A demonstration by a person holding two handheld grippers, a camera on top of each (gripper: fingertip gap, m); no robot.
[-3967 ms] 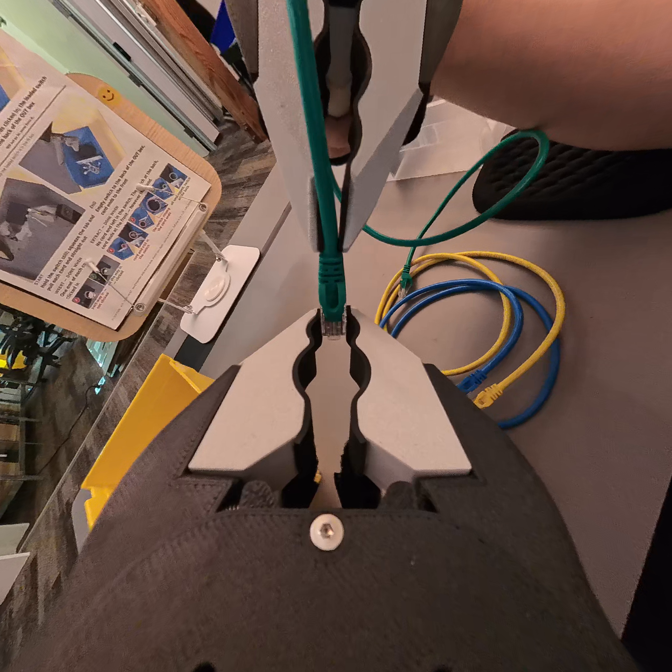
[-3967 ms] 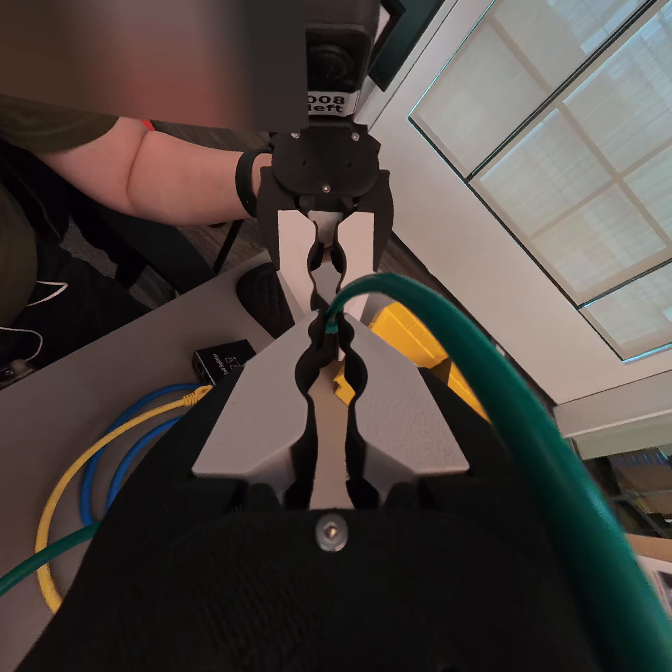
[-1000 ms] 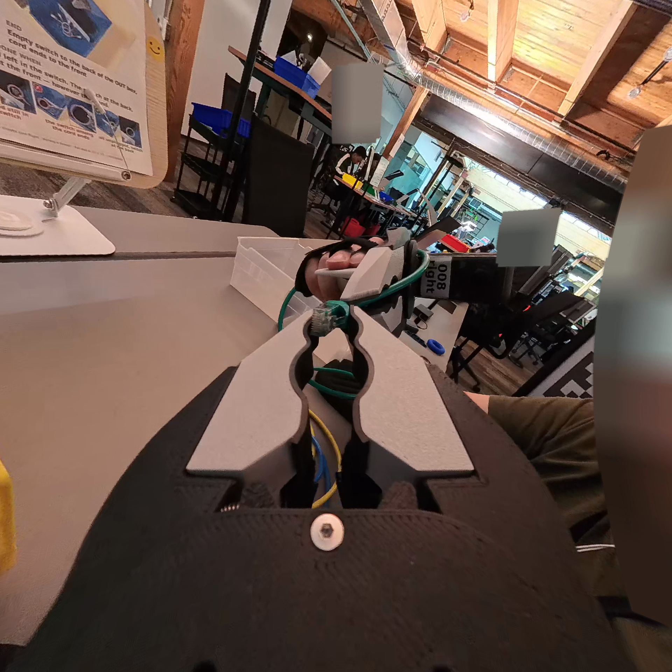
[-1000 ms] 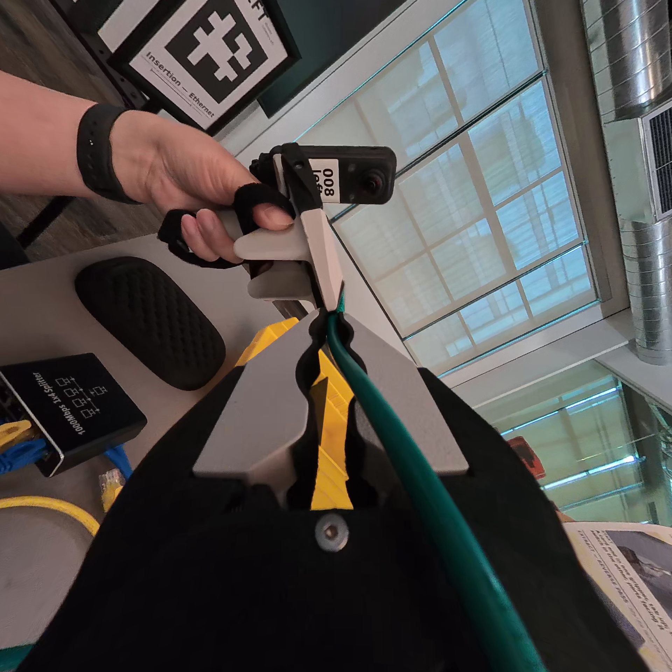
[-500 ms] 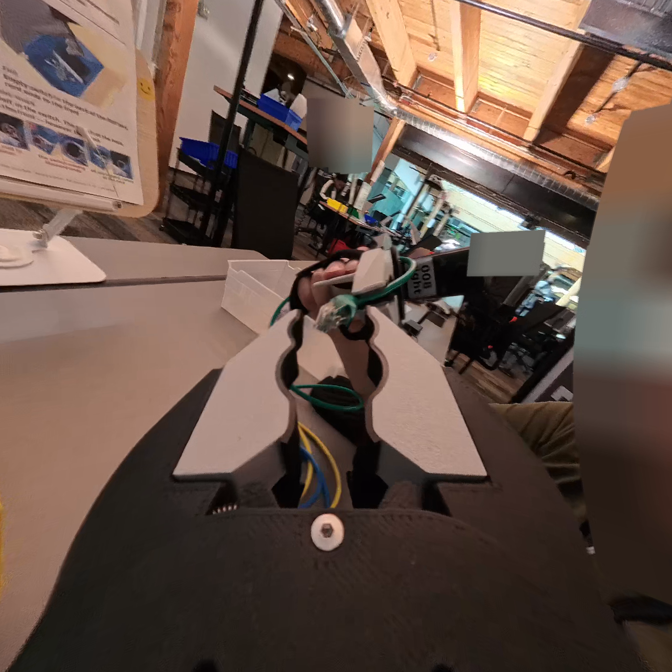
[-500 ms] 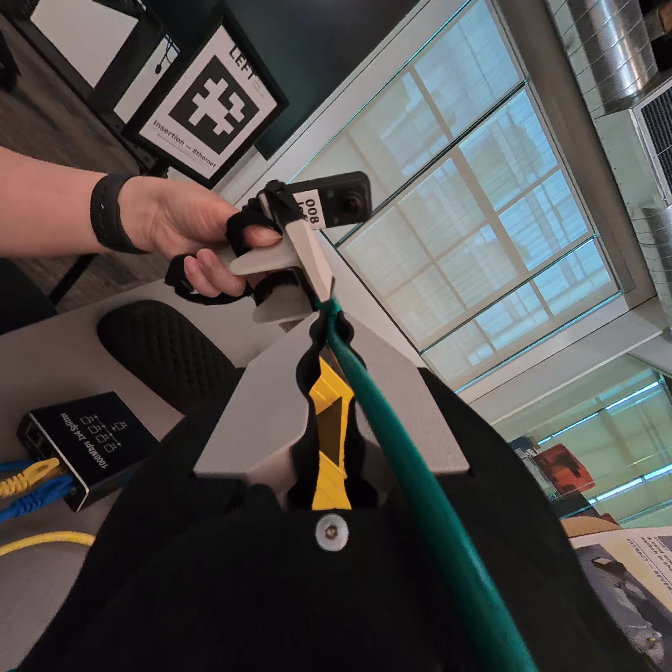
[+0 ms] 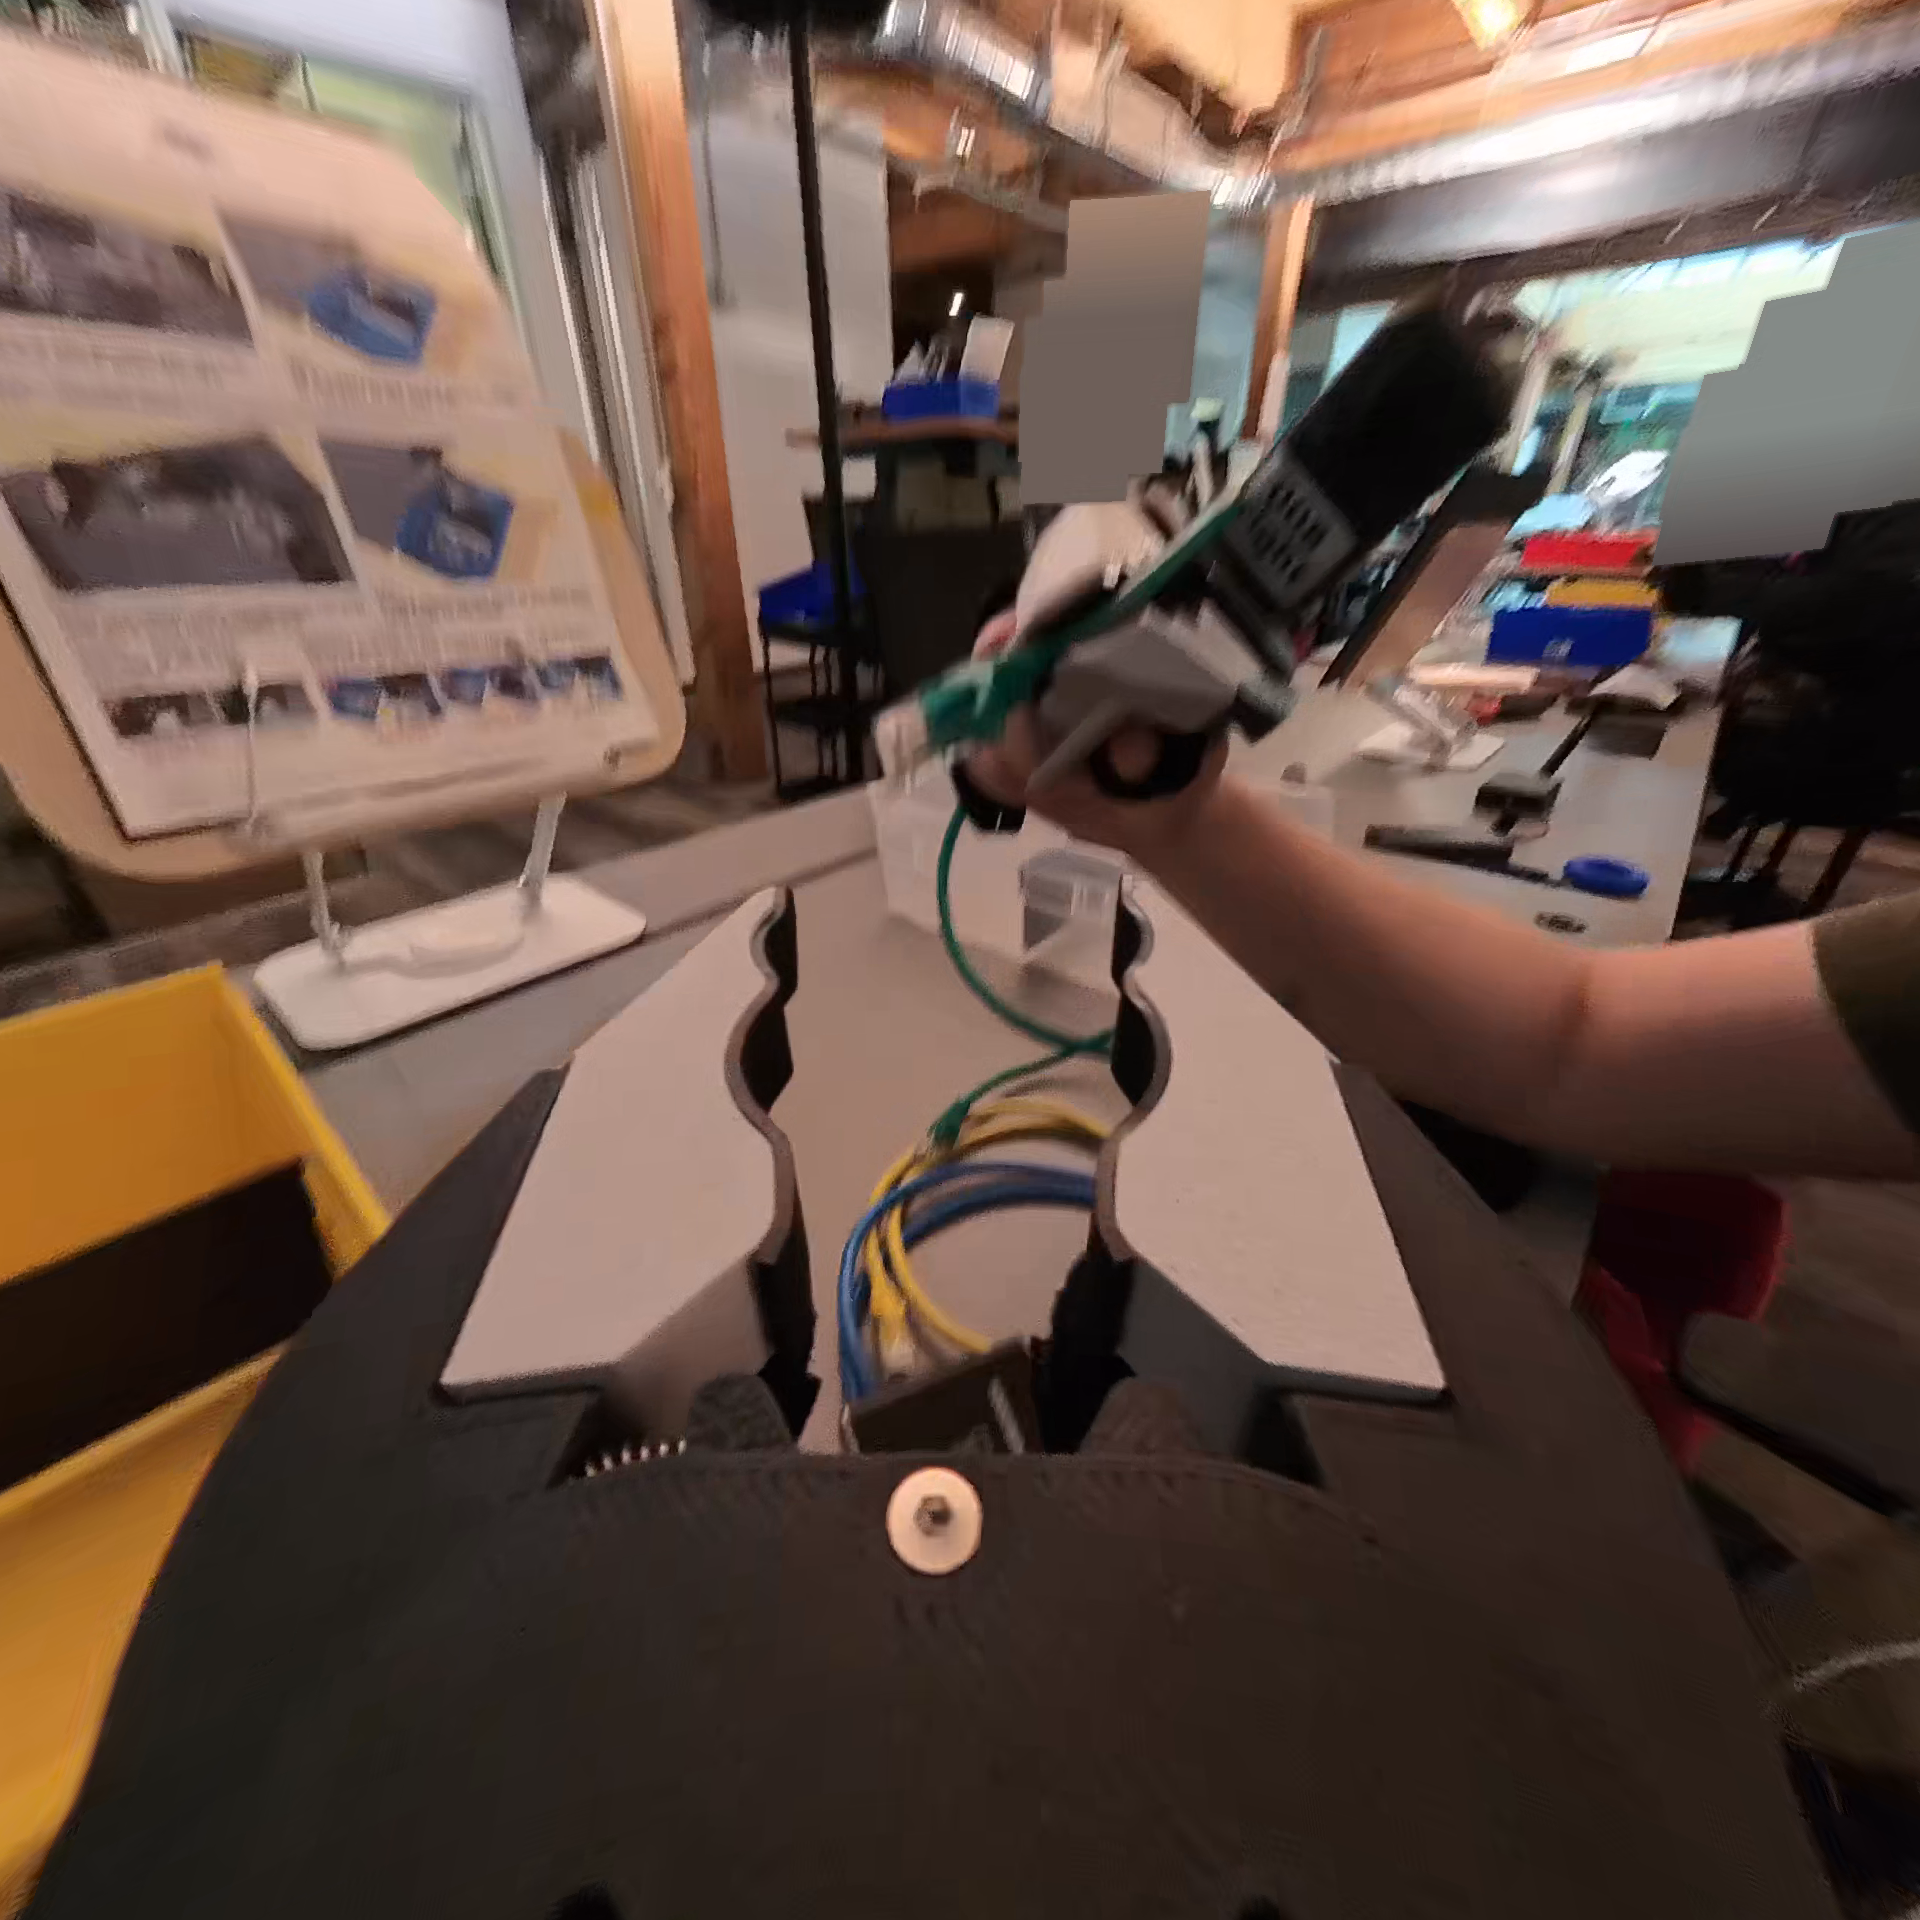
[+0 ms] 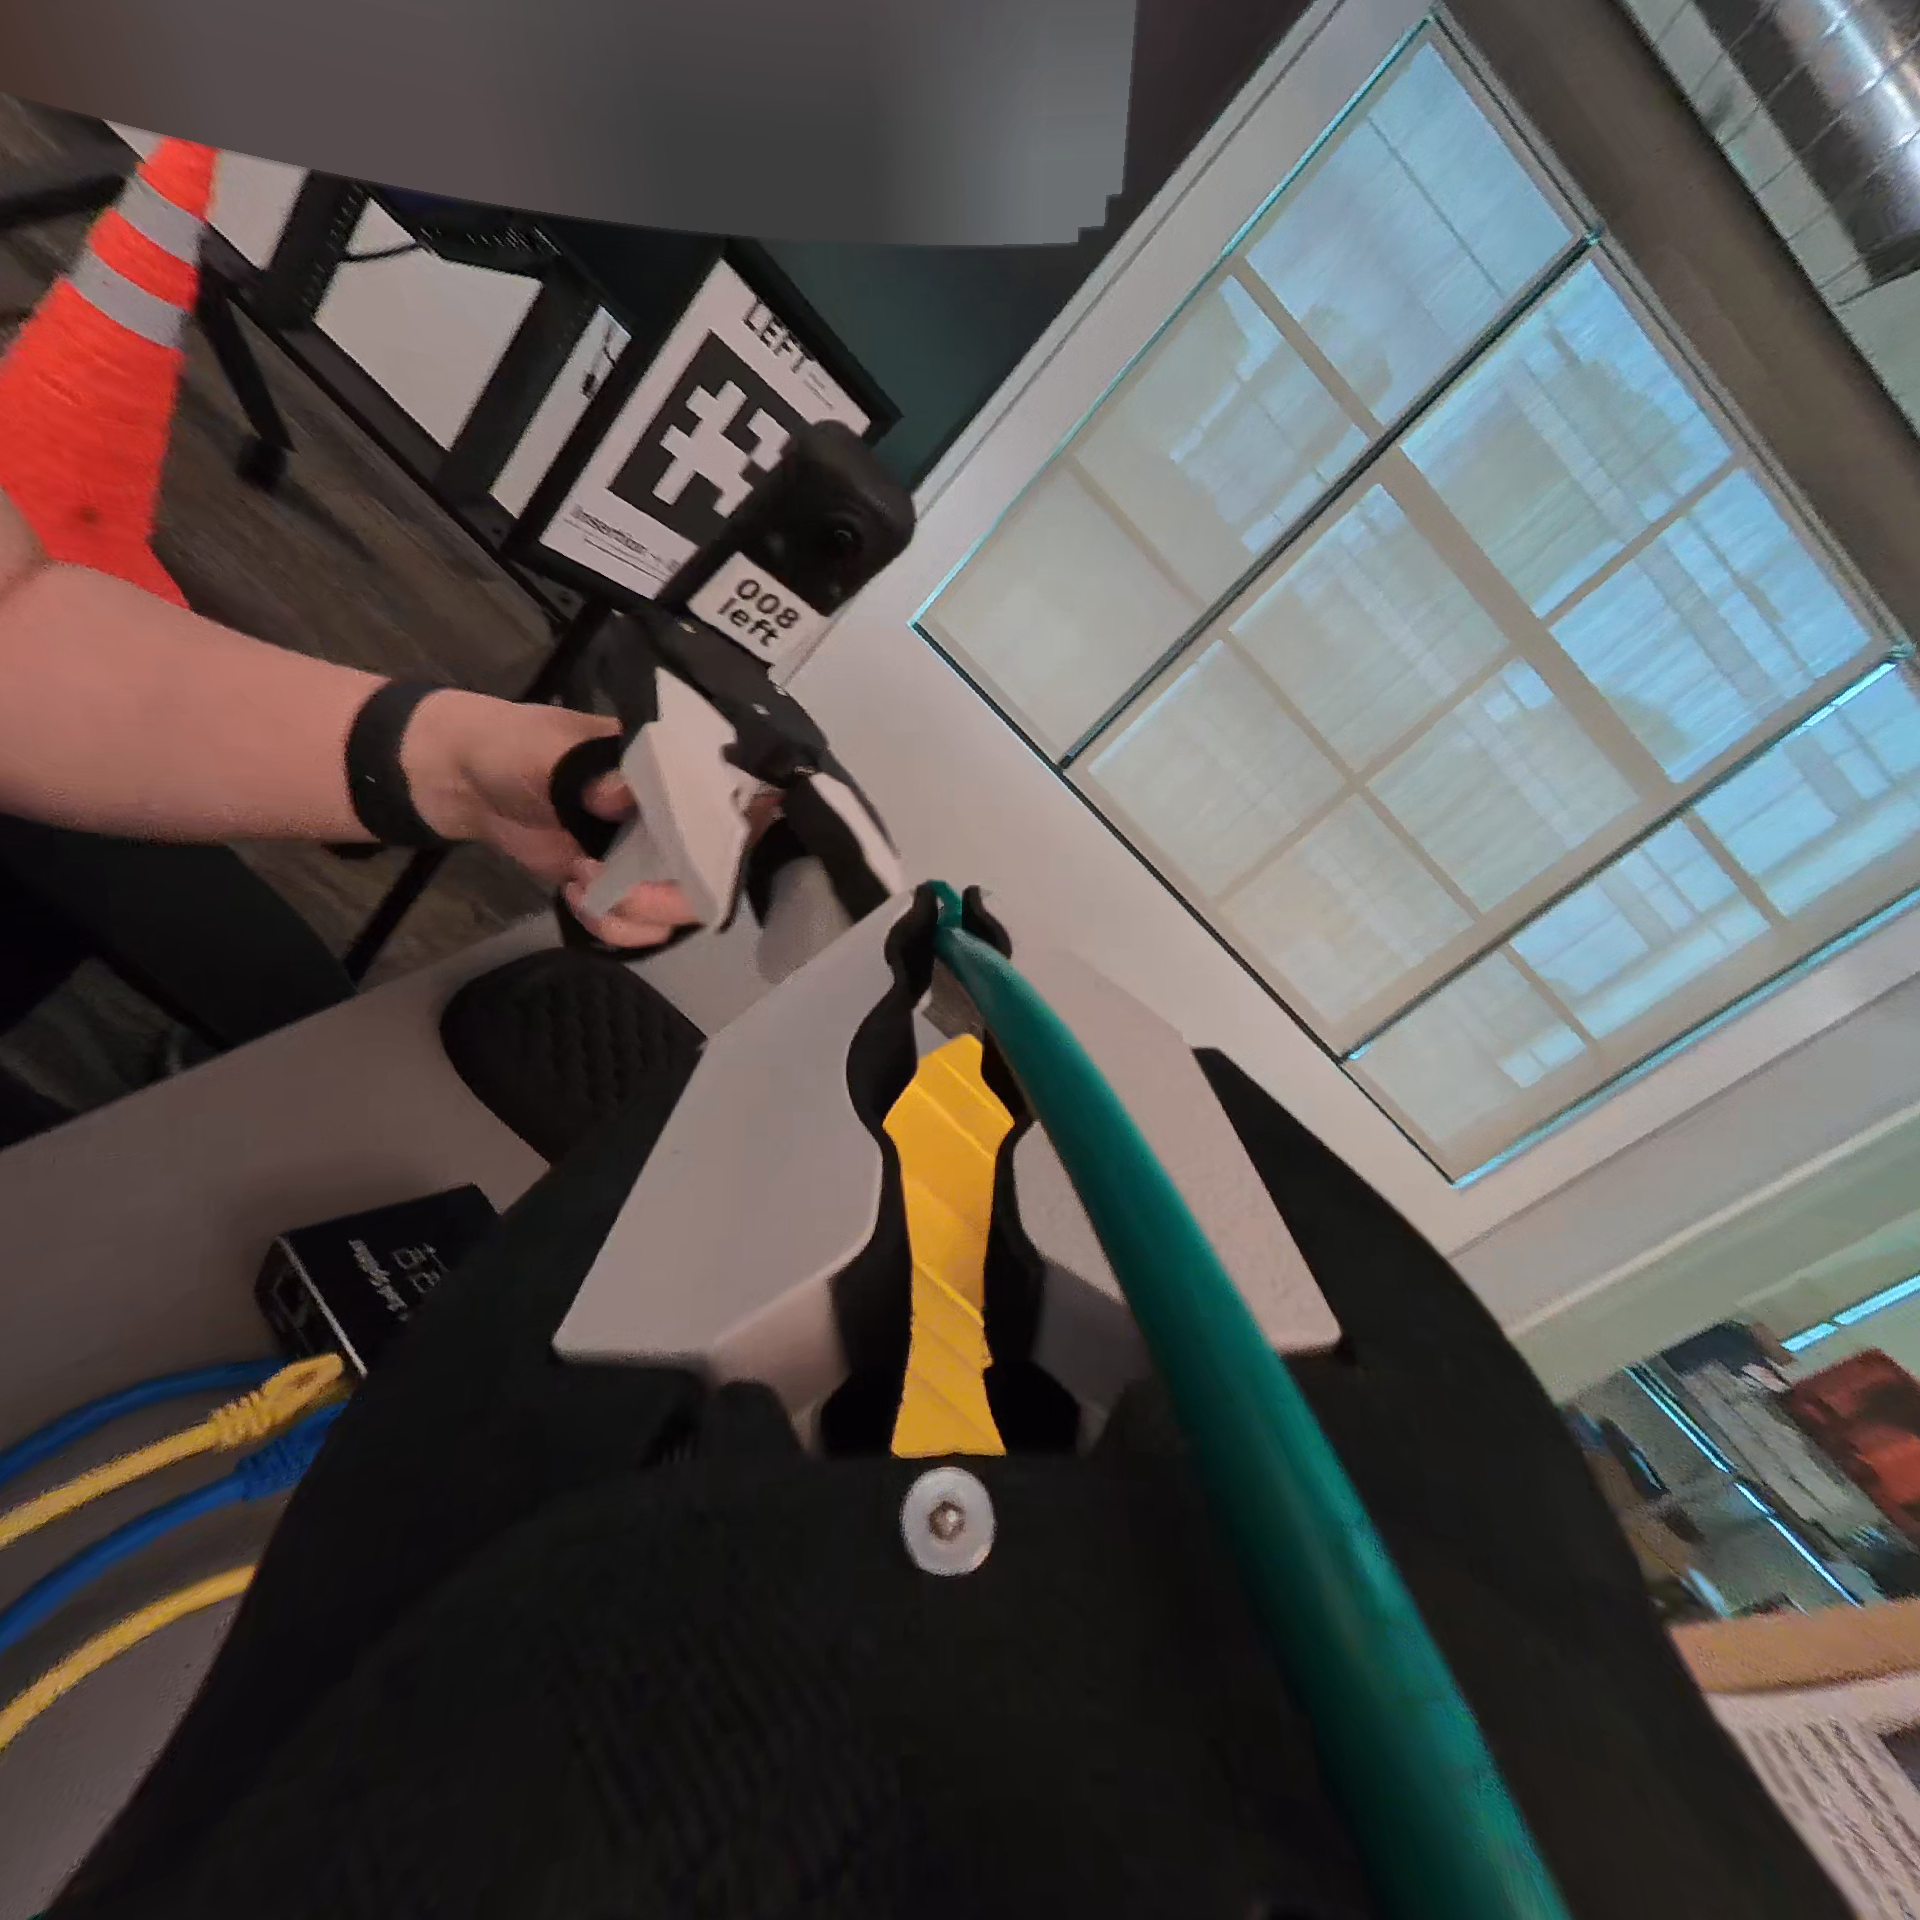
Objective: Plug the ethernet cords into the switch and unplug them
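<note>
My left gripper (image 7: 951, 920) is open and empty above the table; it also shows in the right wrist view (image 8: 871, 844), held by a hand. My right gripper (image 8: 948, 902) is shut on the green ethernet cord (image 8: 1143, 1205) just behind its plug. In the left wrist view the right gripper (image 7: 914, 732) is raised at upper centre with the green plug (image 7: 971, 694) sticking out and the cord (image 7: 961, 935) hanging to the table. The black switch (image 8: 384, 1268) lies on the table. Yellow (image 8: 281, 1392) and blue (image 8: 265, 1475) plugs lie at its port side. The coiled yellow and blue cords (image 7: 977, 1174) show between my left fingers.
A yellow bin (image 7: 125, 1122) stands at the left, and it shows between my right fingers (image 8: 945, 1247). An instruction board on a white stand (image 7: 291, 520) is behind it. A clear box (image 7: 909, 852) sits at the back. A black padded rest (image 8: 571, 1039) lies beyond the switch. The left gripper's tips are roughly 5 cm from the right gripper's.
My left gripper has opened, let go of the green plug and drawn back and down. My right gripper has kept the green cord and now holds the plug up alone.
</note>
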